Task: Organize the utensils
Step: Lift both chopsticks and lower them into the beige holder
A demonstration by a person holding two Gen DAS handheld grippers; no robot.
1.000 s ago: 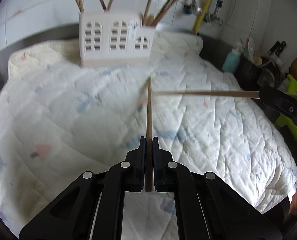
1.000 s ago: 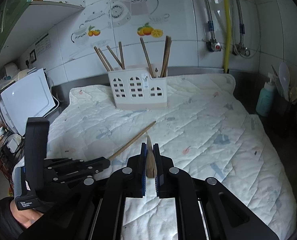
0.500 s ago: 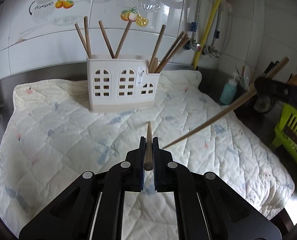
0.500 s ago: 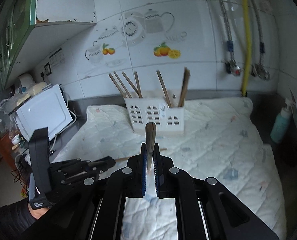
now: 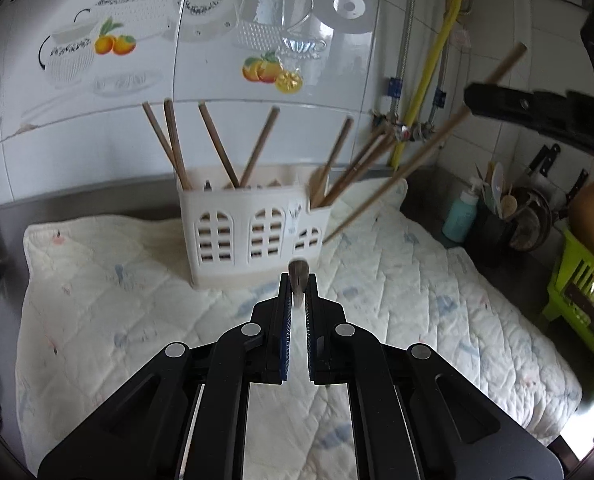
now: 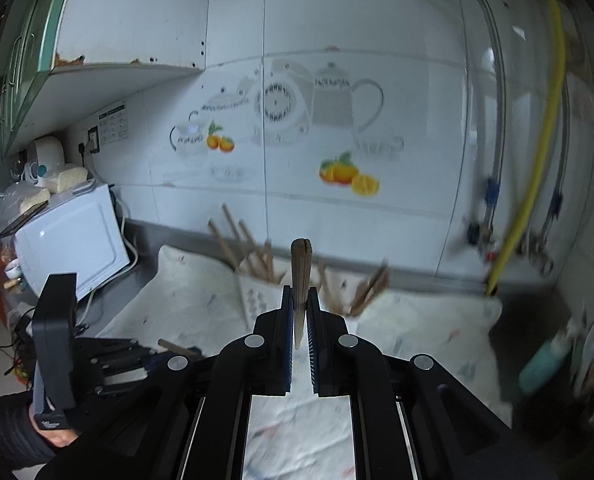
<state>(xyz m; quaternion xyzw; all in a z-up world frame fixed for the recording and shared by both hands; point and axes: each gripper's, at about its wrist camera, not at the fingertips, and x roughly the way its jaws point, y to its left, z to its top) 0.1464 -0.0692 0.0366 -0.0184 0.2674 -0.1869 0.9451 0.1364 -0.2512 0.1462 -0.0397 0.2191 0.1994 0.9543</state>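
A white utensil holder point(image 5: 253, 228) with arched cut-outs stands at the back of the quilted mat and holds several wooden chopsticks point(image 5: 217, 148). It shows blurred in the right wrist view point(image 6: 257, 296). My left gripper point(image 5: 297, 292) is shut on a wooden chopstick point(image 5: 298, 276) that points end-on at the camera, in front of the holder. My right gripper point(image 6: 300, 304) is shut on another chopstick point(image 6: 300, 272), held high. In the left wrist view the right gripper point(image 5: 537, 108) carries its chopstick point(image 5: 409, 164) slanting down beside the holder's right end.
A quilted white mat point(image 5: 437, 300) covers the counter. A teal bottle point(image 5: 461, 216), a dark utensil pot point(image 5: 497, 228) and a green basket point(image 5: 581, 292) stand at the right. A white microwave point(image 6: 73, 240) stands at the left. A tiled wall with pipes is behind.
Both grippers have risen and tilted upward with their chopsticks. The right chopstick has swung from level to steeply slanted, its lower tip now close to the holder's right end.
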